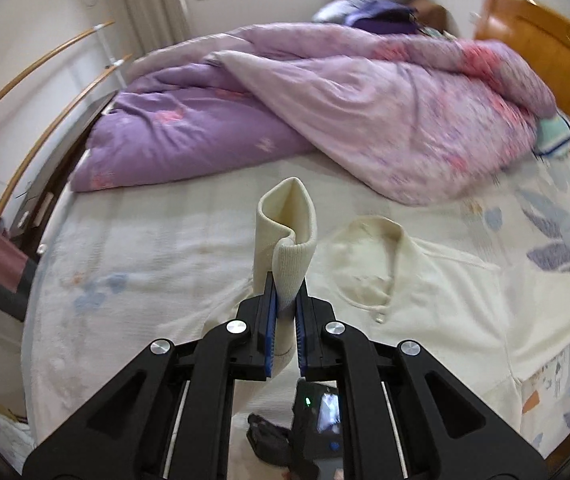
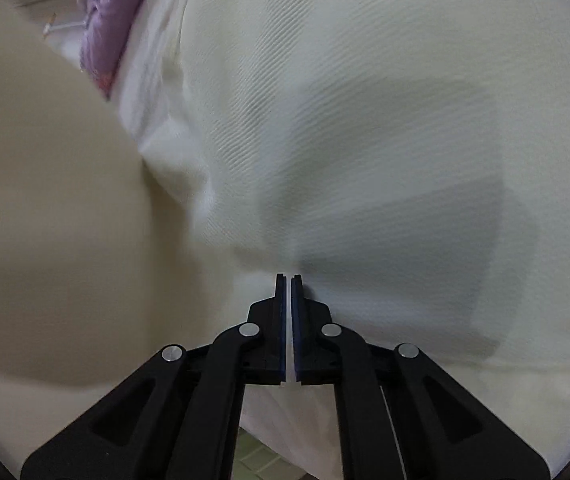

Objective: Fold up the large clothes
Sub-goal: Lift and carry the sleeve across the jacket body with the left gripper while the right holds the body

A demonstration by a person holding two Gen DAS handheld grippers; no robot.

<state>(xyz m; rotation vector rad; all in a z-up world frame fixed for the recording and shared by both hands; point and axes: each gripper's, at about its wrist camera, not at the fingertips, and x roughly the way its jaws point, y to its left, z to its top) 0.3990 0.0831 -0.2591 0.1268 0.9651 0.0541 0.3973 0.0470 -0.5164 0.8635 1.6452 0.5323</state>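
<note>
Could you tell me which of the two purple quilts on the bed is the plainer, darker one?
The darker quilt on the left, near the bed's edge; the pale quilt draped over it to the right is pinker, with red floral patches.

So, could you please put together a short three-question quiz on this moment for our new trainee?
1. True or false: the left gripper is shut on the ribbed cuff of the cream sweatshirt.
2. What lies bunched at the far side of the bed? A) a purple quilt B) a green towel C) a black coat
3. Fill in: the right gripper pinches a thin edge of ____ fabric.

Key: 1 true; 2 A; 3 cream.
</note>
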